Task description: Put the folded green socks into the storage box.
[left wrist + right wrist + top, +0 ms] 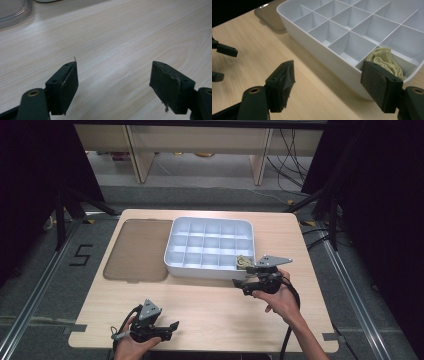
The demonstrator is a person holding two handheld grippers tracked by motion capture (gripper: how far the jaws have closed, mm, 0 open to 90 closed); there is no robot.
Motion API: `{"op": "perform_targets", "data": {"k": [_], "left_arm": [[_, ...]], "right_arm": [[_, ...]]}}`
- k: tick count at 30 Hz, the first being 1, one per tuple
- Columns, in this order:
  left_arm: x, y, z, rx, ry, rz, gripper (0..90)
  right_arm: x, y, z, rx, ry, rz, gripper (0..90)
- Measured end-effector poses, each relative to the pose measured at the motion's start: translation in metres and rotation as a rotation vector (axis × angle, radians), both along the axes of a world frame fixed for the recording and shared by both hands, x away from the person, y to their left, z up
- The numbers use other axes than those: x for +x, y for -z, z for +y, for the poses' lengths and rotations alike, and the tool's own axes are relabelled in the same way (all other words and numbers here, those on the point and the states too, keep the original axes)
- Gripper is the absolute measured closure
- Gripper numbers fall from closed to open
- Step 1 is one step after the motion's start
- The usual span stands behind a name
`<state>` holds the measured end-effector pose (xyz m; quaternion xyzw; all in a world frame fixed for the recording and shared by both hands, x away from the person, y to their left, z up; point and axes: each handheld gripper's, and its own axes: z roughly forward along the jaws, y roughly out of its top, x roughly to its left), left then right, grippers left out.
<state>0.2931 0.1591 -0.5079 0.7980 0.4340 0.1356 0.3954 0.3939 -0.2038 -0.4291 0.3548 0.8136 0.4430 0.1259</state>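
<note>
folded beige cloth [387,62] sits in the near-right corner compartment of the white divided tray [172,247]; placing looks done, other compartments bare. right gripper [332,82] spread, empty, just off that corner. left gripper [113,85] spread over bare wood near the tabletop's front edge. high view adds the brown lid [135,250] left of the tray.
</note>
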Motion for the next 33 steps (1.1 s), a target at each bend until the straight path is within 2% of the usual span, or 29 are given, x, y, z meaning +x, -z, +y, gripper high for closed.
{"op": "perform_targets", "data": {"k": [1, 2, 3, 5, 9, 10, 11, 13, 14, 15, 20, 21, 22, 25, 26, 28, 29, 30, 32, 33], "left_arm": [[0.000, 0.001, -0.001, -0.011, -0.004, -0.004, 22.1], [0.000, 0.001, -0.001, -0.011, -0.004, -0.004, 22.1], [0.000, 0.001, 0.000, 0.001, 0.007, 0.002, 22.1], [-0.001, 0.001, -0.002, -0.010, 0.002, 0.003, 22.1], [-0.001, 0.000, -0.002, -0.004, 0.001, 0.003, 22.1], [-0.002, 0.000, -0.002, 0.000, 0.002, 0.005, 22.1], [-0.002, 0.000, -0.002, -0.002, 0.004, 0.007, 22.1], [-0.003, 0.000, -0.003, -0.008, 0.006, 0.003, 22.1], [-0.003, 0.000, -0.004, -0.011, 0.001, 0.000, 22.1], [-0.004, -0.001, -0.004, 0.000, 0.012, -0.001, 22.1], [-0.004, -0.001, -0.005, 0.000, 0.019, 0.002, 22.1], [-0.005, -0.001, -0.005, 0.003, 0.017, 0.001, 22.1], [-0.005, -0.001, -0.006, -0.010, 0.012, 0.001, 22.1], [-0.007, -0.001, -0.005, -0.001, 0.021, 0.000, 22.1], [-0.008, -0.001, -0.006, -0.015, 0.006, 0.007, 22.1], [-0.010, -0.002, -0.005, 0.003, 0.012, 0.004, 22.1], [-0.012, -0.002, -0.005, 0.003, 0.009, 0.003, 22.1], [-0.013, -0.001, -0.005, -0.012, 0.016, 0.002, 22.1], [-0.015, -0.002, -0.006, -0.006, 0.023, 0.005, 22.1], [-0.015, -0.002, -0.006, 0.001, 0.038, -0.005, 22.1]], "right_arm": [[-0.003, 0.002, 0.000, 0.007, -0.006, 0.019, 26.9], [-0.003, 0.002, 0.000, 0.007, -0.006, 0.019, 26.9], [-0.006, 0.003, 0.001, 0.002, -0.008, 0.026, 26.9], [-0.007, 0.005, -0.001, -0.016, -0.011, 0.022, 26.9], [-0.011, 0.009, -0.001, -0.008, -0.003, 0.041, 26.9], [-0.010, 0.010, -0.004, -0.028, -0.012, 0.032, 26.9], [-0.011, 0.014, -0.005, -0.009, -0.014, 0.043, 27.0], [-0.011, 0.015, -0.006, -0.013, -0.016, 0.041, 27.0], [-0.015, 0.014, -0.007, -0.019, 0.008, 0.075, 27.0], [-0.014, 0.016, -0.008, -0.022, -0.001, 0.045, 27.0], [-0.020, 0.021, -0.011, -0.026, -0.008, 0.067, 26.9], [-0.022, 0.023, -0.010, -0.012, -0.004, 0.074, 26.7], [-0.021, 0.023, -0.012, -0.027, -0.013, 0.066, 26.3], [-0.026, 0.027, -0.012, -0.024, -0.026, 0.064, 25.2], [-0.027, 0.028, -0.013, -0.023, -0.025, 0.058, 24.9], [-0.033, 0.029, -0.012, -0.012, -0.016, 0.089, 24.2], [-0.034, 0.030, -0.013, -0.014, -0.025, 0.072, 23.5], [-0.036, 0.030, -0.013, -0.010, -0.031, 0.082, 22.5], [-0.039, 0.033, -0.013, -0.023, -0.032, 0.058, 21.1], [-0.040, 0.034, -0.013, -0.018, -0.037, 0.063, 20.6]]}}
